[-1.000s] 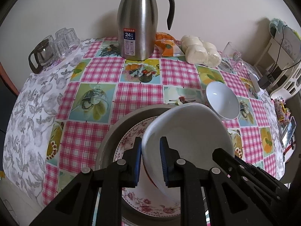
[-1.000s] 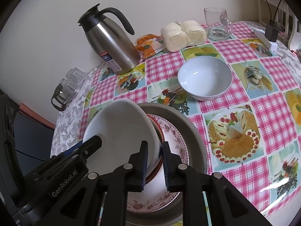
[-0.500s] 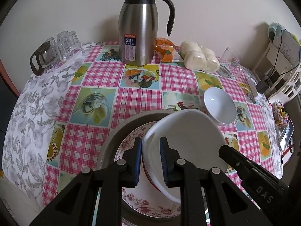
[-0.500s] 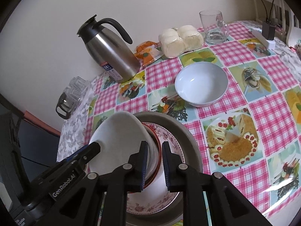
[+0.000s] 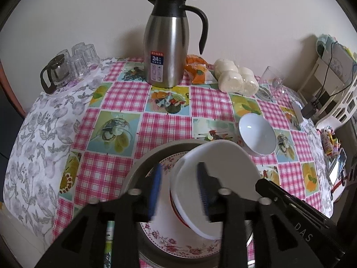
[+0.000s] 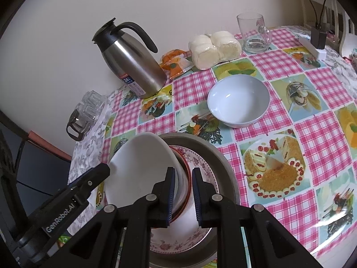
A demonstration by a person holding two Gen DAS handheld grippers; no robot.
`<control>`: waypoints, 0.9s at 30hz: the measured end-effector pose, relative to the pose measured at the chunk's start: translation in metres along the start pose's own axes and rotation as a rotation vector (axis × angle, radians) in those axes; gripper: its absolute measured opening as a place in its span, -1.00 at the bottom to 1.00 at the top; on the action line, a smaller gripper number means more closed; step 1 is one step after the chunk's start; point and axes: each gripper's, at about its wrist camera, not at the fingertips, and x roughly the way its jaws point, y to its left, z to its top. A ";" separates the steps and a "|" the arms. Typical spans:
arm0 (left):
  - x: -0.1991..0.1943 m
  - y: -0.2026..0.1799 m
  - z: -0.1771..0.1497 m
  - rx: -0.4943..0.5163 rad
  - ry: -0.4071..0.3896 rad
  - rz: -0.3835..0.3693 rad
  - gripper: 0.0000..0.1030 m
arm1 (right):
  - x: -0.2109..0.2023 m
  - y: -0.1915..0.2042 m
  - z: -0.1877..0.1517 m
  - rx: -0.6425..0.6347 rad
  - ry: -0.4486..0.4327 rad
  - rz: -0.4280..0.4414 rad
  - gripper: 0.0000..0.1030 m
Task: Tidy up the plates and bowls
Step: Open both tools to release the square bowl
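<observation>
A large white bowl [image 5: 225, 169] is tilted above a floral plate [image 5: 178, 243] that lies in a grey round tray [image 5: 142, 169]. A red-rimmed bowl [image 6: 186, 174] sits just under it. My left gripper [image 5: 179, 192] is open, its fingers wide on either side of the white bowl's rim. My right gripper [image 6: 181, 194] is shut on the rim of the white bowl [image 6: 142, 165] and the red-rimmed bowl. A smaller white bowl [image 5: 256, 134] stands alone on the checked cloth to the right; it also shows in the right wrist view [image 6: 238, 101].
A steel thermos jug [image 5: 169, 42] stands at the back, with an orange packet [image 5: 196, 69], bagged buns [image 5: 236, 78] and a glass mug [image 6: 254, 33] beside it. Glasses and a small glass pot [image 5: 55, 73] are at the back left. A white rack [image 5: 334, 78] is on the right.
My left gripper has opened and let go of the white bowl's rim. The right gripper keeps its hold and the bowl stays tilted over the plate.
</observation>
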 end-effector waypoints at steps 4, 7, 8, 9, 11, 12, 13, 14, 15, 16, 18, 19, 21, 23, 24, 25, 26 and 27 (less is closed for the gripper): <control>-0.007 0.003 0.002 -0.018 -0.025 0.006 0.00 | -0.005 0.001 0.000 -0.015 -0.021 -0.017 -0.40; -0.010 0.008 0.004 -0.042 -0.042 0.028 0.24 | -0.009 0.003 0.001 -0.034 -0.047 -0.043 -0.10; -0.010 0.009 0.004 -0.047 -0.046 0.037 0.32 | -0.010 0.003 0.001 -0.040 -0.056 -0.050 -0.03; -0.010 0.012 0.004 -0.057 -0.051 0.049 0.35 | -0.011 0.004 0.001 -0.046 -0.065 -0.058 0.12; -0.010 0.017 0.004 -0.079 -0.055 0.069 0.36 | -0.013 0.005 0.002 -0.060 -0.086 -0.073 0.24; -0.009 0.020 0.004 -0.091 -0.056 0.077 0.38 | -0.013 0.006 0.002 -0.066 -0.090 -0.078 0.29; -0.009 0.023 0.005 -0.102 -0.057 0.084 0.40 | -0.014 0.006 0.003 -0.072 -0.097 -0.082 0.37; -0.008 0.027 0.005 -0.118 -0.058 0.093 0.54 | -0.015 0.006 0.003 -0.076 -0.104 -0.084 0.41; -0.008 0.029 0.005 -0.127 -0.061 0.098 0.64 | -0.015 0.007 0.003 -0.079 -0.107 -0.085 0.48; -0.009 0.031 0.004 -0.136 -0.066 0.103 0.64 | -0.016 0.007 0.003 -0.084 -0.111 -0.087 0.53; -0.011 0.036 0.005 -0.156 -0.077 0.110 0.65 | -0.016 0.008 0.003 -0.095 -0.118 -0.089 0.60; -0.011 0.038 0.005 -0.166 -0.083 0.112 0.65 | -0.016 0.009 0.003 -0.104 -0.119 -0.091 0.68; -0.012 0.042 0.004 -0.188 -0.091 0.115 0.67 | -0.016 0.012 0.002 -0.121 -0.122 -0.093 0.82; -0.012 0.048 0.004 -0.215 -0.099 0.122 0.69 | -0.015 0.014 0.001 -0.135 -0.124 -0.088 0.91; -0.013 0.050 0.003 -0.229 -0.102 0.128 0.71 | -0.015 0.015 0.000 -0.140 -0.125 -0.084 0.95; -0.013 0.053 0.003 -0.241 -0.104 0.133 0.72 | -0.015 0.016 0.000 -0.147 -0.126 -0.079 1.00; -0.013 0.055 0.003 -0.249 -0.106 0.136 0.74 | -0.015 0.017 0.000 -0.155 -0.126 -0.077 1.00; -0.012 0.057 0.003 -0.260 -0.107 0.137 0.76 | -0.014 0.018 -0.001 -0.161 -0.127 -0.080 1.00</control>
